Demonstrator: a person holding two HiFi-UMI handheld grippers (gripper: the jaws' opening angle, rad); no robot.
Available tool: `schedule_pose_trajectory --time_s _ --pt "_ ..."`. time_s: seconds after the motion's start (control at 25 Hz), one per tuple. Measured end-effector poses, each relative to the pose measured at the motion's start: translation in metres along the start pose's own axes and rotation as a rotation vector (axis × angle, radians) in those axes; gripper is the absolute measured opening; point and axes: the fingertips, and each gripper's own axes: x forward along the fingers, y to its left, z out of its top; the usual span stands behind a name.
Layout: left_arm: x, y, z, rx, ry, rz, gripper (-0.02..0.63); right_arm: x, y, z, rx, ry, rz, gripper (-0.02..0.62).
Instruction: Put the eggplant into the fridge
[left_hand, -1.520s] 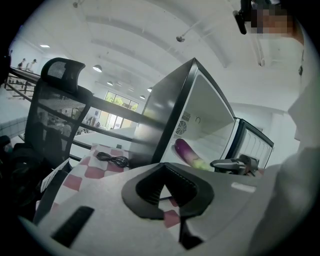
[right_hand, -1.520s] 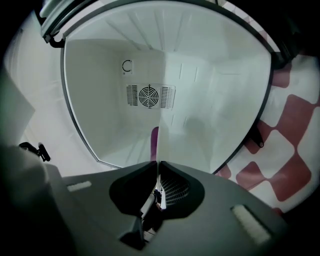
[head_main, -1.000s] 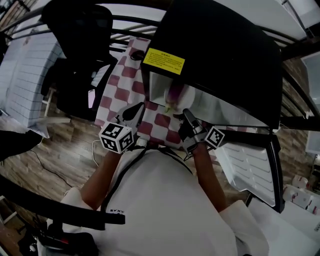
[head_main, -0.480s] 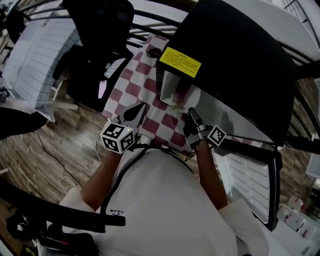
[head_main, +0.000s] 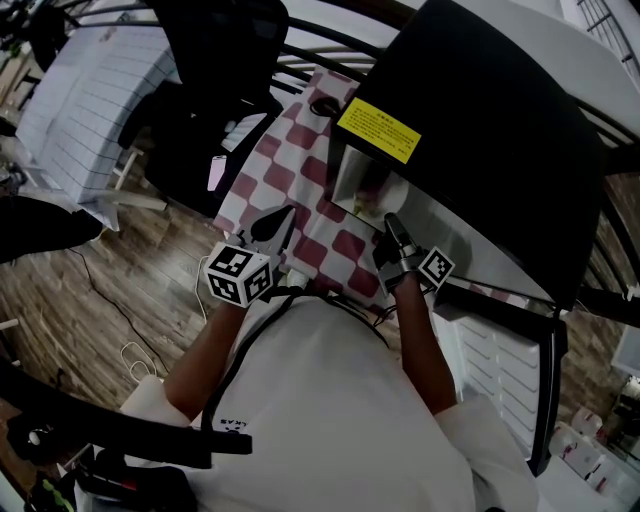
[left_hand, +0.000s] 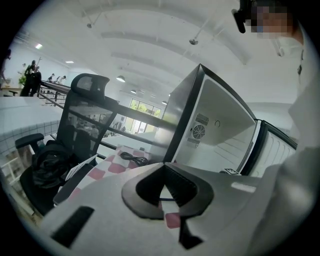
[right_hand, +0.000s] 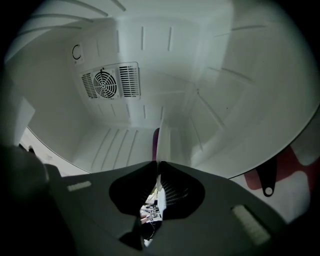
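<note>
Eggplant (right_hand: 156, 141): pinched by a thin bit in right gripper (right_hand: 157, 163) – just inside fridge (right_hand: 165, 75) front edge
Left gripper (left_hand: 162, 167): pressed together, empty
Risk: skimpy grip tbh – could slip, roll out

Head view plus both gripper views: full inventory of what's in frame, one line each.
mini fridge: 1, black shell, white inside, door open, on the checked cloth
label: 1, yellow, on the fridge's top
fan vent: 1, white, fridge's back wall
eggplant: 1, purple with green stem, at the fridge's mouth
tablecloth: 1, red and white checked, under the fridge
cable: 1, black, on the cloth beside the fridge
office chair: 1, black, beside the table
floor: brown, wood-look
left gripper: 1, grey, jaws together, empty, over the cloth
right gripper: 1, grey, jaws pinched on a thin pale edge of the eggplant, at the fridge's mouth
shirt: 1, white, on the person
</note>
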Motion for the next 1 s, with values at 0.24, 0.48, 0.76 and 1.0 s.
schedule_pose_trajectory --time_s 0.24,0.48,0.76,1.0 --pt "-0.001 0.004 0.000 0.005 0.003 0.009 0.002 0.003 -0.012 0.003 0.001 -0.010 -0.015 0.032" --pt "0.001 0.005 0.001 0.009 0.008 0.006 0.002 0.008 -0.020 0.003 0.005 -0.004 -0.029 0.032" --pt "0.001 0.007 0.002 0.010 0.005 0.010 0.002 0.014 -0.029 0.008 0.000 -0.018 -0.051 0.032" --pt "-0.002 0.009 0.002 0.010 0.003 0.015 0.002 0.017 -0.036 0.010 0.011 -0.031 -0.077 0.032"
